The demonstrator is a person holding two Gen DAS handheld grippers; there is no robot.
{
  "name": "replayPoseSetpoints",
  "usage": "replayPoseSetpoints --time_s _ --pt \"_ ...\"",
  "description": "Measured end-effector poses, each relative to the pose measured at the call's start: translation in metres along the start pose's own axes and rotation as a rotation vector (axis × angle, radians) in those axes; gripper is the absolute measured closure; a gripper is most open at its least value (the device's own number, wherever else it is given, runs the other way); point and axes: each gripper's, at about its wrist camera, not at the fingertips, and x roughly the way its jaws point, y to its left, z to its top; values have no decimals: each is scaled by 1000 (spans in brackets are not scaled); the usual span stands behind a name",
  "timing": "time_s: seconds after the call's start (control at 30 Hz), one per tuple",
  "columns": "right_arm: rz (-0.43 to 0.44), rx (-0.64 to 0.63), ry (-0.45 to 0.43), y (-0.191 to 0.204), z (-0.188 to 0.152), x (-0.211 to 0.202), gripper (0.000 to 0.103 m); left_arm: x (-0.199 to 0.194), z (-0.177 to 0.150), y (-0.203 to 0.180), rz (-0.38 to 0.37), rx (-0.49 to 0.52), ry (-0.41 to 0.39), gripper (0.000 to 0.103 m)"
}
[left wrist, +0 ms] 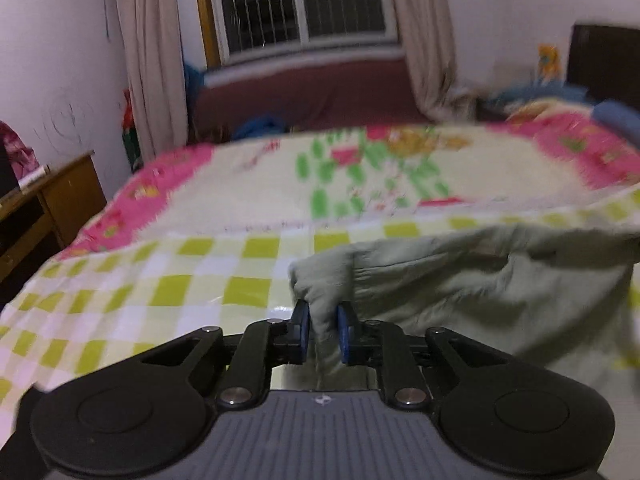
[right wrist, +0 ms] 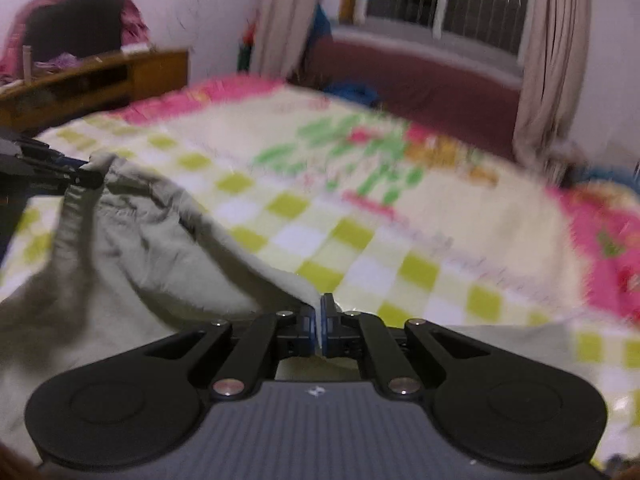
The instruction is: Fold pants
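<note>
The pants (left wrist: 480, 280) are pale grey-green and hang bunched over the bed with the green-checked cover (left wrist: 160, 280). My left gripper (left wrist: 323, 320) is shut on a bunched corner of the pants, which stretch off to the right. My right gripper (right wrist: 319, 316) is shut on another edge of the pants (right wrist: 140, 248), held taut. The left gripper (right wrist: 86, 172) also shows in the right wrist view at far left, pinching the fabric. The pants are lifted between both grippers, sagging in the middle. The views are motion-blurred.
A wooden cabinet (left wrist: 52, 208) stands left of the bed. A maroon bench (left wrist: 312, 92) sits under a barred window (left wrist: 300, 4) with beige curtains (left wrist: 152, 60). A blue pillow (left wrist: 616, 120) lies at the bed's far right.
</note>
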Motion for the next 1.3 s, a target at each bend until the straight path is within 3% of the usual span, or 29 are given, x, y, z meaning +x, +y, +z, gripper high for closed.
replayPoseSetpoints --time_s 0.1,0.2,0.3,0.4,0.43,0.53,0.6,0.63,0.7,0.93,1.07,1.17,1.23,1.27,1.3 --pt "11 -40 -17 22 -33 -63 100 -63 -40 5 -12 -3 -25 75" --pt "39 -75 42 54 -77 -90 100 -97 -92 6 -24 -33 26 75" --pt "88 -70 177 83 -122 -83 100 -97 -140 0 -28 -47 135 75" --pt "92 -174 319 109 -146 -62 98 -89 -157 -3 -81 -94 196 75" --pt "74 -213 338 115 -146 -59 98 -89 -156 -4 -89 -93 187 75" --pt "68 -270 283 121 -126 -66 90 -90 -144 -9 -80 -36 122 74" --pt "70 -302 222 125 -111 -69 74 -88 -141 -15 -85 13 103 71" --pt "74 -330 189 131 -104 -68 72 -86 -139 -16 -91 27 102 66" --pt "90 -379 136 149 -97 -66 70 -88 -143 -14 -98 28 112 59" --pt "276 -555 -7 240 -77 -25 65 -113 -168 5 -74 -22 141 58" --pt "270 -615 -43 279 -71 4 65 -117 -170 8 -94 9 135 58" --pt "226 -629 -7 288 -67 28 69 -114 -171 9 -112 3 126 58" --pt "248 -567 55 286 -62 35 95 -113 -173 11 -118 -16 119 58" --pt "263 -509 82 282 -56 38 103 -114 -174 13 -121 -26 114 58" --pt "284 -440 100 276 -48 39 103 -116 -175 15 -125 -35 109 58"
